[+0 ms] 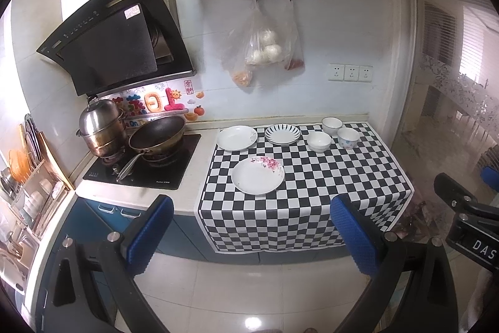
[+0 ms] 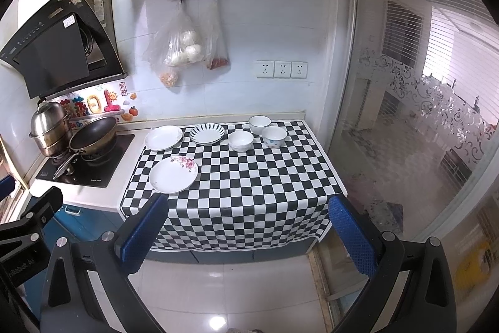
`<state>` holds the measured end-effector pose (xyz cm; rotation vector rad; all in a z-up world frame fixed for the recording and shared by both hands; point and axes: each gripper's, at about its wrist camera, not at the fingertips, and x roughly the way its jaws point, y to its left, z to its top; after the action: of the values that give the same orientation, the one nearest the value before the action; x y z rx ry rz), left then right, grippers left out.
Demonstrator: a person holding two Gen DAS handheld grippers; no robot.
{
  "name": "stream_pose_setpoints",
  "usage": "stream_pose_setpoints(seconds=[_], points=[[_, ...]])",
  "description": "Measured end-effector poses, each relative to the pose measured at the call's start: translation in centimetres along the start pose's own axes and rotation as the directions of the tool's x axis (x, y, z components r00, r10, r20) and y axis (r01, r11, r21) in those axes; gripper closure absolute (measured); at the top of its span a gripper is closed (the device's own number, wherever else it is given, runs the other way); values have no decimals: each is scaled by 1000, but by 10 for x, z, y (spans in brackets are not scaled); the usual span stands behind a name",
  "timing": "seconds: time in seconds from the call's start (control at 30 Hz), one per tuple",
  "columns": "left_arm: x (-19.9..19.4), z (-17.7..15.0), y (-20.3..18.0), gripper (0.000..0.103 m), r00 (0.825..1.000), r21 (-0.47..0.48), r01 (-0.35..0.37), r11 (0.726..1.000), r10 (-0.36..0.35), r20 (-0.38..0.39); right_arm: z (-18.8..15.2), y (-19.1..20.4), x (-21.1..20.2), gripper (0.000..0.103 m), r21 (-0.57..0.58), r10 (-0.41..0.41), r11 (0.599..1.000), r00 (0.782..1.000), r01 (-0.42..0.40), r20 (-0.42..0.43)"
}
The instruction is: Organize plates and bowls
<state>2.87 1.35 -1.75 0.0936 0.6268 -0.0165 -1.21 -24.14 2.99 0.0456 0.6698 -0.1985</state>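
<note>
1. Three plates are seen mid-frame on the checkered cloth (image 1: 299,195) covering the counter (image 1: 199,177): floral plate (image 1: 257,176), white plate (image 1: 237,138), striped plate (image 1: 282,134).
2. Three bowls (image 1: 319,141) are grouped right of centre.
3. Left claw (image 1: 252,233) and right claw (image 2: 249,236) are held spread, empty, low in frame.

It was a home kitchen: a gas hob (image 1: 143,166) carried a wok (image 1: 157,134) and steamer pot (image 1: 101,127) beneath an extractor hood (image 1: 115,39), beside the counter (image 1: 199,158).
</note>
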Motion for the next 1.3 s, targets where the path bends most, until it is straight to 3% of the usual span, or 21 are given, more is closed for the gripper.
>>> stream_pose_setpoints(seconds=[0.33,0.63,0.97,1.3], points=[[44,10,21,0,996,5,-57,998,57,62,13,35,36,0,40,-46,998,999,45,12],[101,24,32,0,998,14,-51,999,51,25,40,62,96,0,42,-76,996,997,76,-15],[199,53,39,0,994,-3,-110,994,110,-29,76,82,219,0,20,-52,998,995,54,-82],[331,88,31,0,973,-7,-156,988,153,-171,113,103,396,0,-45,-10,999,972,-1,-236]])
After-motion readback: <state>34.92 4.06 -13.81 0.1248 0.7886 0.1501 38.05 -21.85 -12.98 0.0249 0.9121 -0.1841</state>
